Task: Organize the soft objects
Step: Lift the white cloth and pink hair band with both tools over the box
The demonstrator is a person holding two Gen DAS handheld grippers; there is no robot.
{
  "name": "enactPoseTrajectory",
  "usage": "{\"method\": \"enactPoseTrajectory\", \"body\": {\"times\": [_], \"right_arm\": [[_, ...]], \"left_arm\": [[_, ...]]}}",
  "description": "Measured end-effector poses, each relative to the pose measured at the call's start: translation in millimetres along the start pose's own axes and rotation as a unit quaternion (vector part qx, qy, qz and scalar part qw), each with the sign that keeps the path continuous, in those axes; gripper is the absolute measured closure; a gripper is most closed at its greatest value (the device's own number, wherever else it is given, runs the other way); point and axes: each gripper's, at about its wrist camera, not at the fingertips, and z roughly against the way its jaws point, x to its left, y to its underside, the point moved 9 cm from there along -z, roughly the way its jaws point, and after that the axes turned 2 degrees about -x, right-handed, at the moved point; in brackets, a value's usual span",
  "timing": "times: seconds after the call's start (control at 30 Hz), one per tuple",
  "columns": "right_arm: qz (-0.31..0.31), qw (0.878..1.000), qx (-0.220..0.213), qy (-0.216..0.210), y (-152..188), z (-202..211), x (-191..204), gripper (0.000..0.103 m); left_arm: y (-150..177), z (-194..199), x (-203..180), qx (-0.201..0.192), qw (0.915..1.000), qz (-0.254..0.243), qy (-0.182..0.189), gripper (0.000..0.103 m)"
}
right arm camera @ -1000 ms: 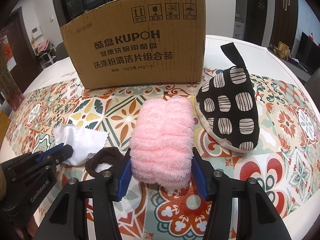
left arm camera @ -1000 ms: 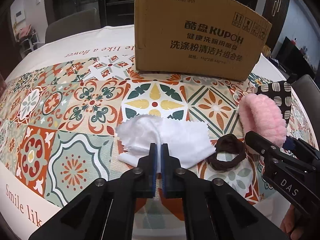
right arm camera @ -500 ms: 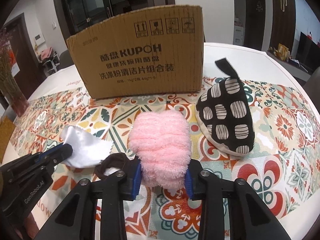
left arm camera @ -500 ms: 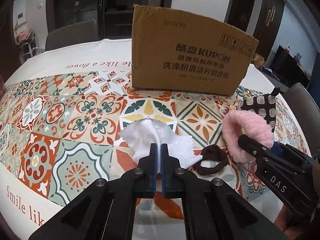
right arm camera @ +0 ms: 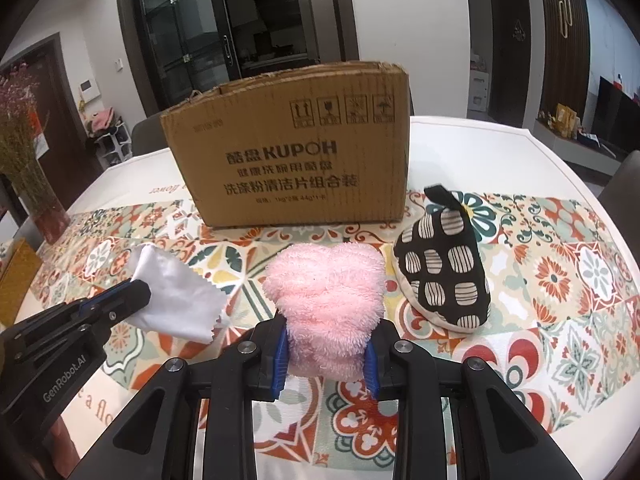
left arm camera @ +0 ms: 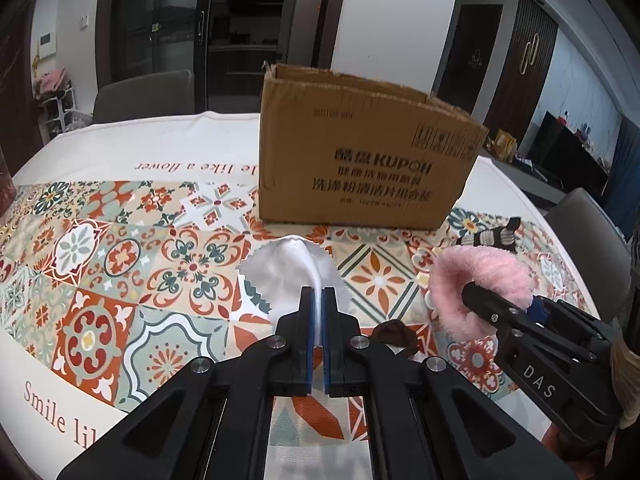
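Two grips hold: the left gripper [left arm camera: 318, 312] pinches a fold of the white cloth [left arm camera: 290, 270], light and limp, while the right gripper [right arm camera: 326, 354] keeps closing on the pink headband [right arm camera: 326, 304], plush and squashy, best taken across its middle. Since a second ago both have lifted off the patterned tablecloth [right arm camera: 560, 280]; the cardboard box [right arm camera: 288, 160] now shows its open top, and the brown hair tie [left arm camera: 394, 332] stays down.

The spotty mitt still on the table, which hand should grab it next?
Probably right. The mitt lies just beside the right gripper, far from the left gripper. But right's jaws are closing on the pink scrunchie, so that goes first.
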Motion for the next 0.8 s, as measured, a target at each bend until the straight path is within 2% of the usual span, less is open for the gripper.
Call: {"method": "enactPoseTrajectory", "body": {"times": [0.8], "right_arm": [[0.032, 0.997, -0.068, -0.003, -40, 61, 22, 0.072]], "left_arm": [[-38, 60, -8, -0.071, 0.9973, -0.008, 0.012, 0.098]]}}
